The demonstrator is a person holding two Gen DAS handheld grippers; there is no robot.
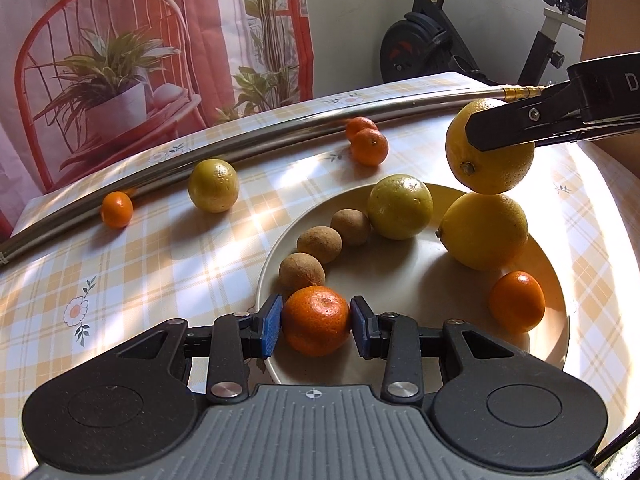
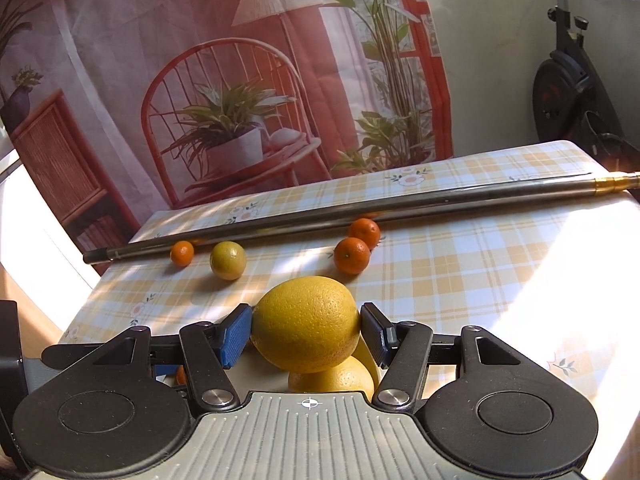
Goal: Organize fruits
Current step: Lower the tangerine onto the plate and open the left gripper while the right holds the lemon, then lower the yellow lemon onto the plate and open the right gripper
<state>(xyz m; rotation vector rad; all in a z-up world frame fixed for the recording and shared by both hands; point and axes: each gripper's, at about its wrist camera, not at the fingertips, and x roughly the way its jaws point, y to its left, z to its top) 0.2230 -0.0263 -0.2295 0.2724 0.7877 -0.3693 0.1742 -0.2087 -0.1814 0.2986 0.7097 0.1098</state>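
Over the near rim of the cream plate (image 1: 400,280), my left gripper (image 1: 316,326) is shut on a mandarin (image 1: 316,320), a blue pad against each side. My right gripper (image 2: 306,332) is shut on a large yellow citrus (image 2: 306,324). The left wrist view shows that fruit (image 1: 490,160) under one black finger (image 1: 504,130), right above a second yellow citrus (image 1: 484,230) and seemingly touching it. The plate also holds a greenish citrus (image 1: 400,206), three brown round fruits (image 1: 318,244) and a mandarin (image 1: 516,300).
Loose on the checked tablecloth (image 1: 160,280) lie two mandarins (image 1: 368,146), a greenish citrus (image 1: 213,185) and a small mandarin (image 1: 116,209). A long metal pole (image 1: 240,148) runs along the far side. Behind are a printed curtain (image 2: 240,80) and an exercise bike (image 1: 440,40).
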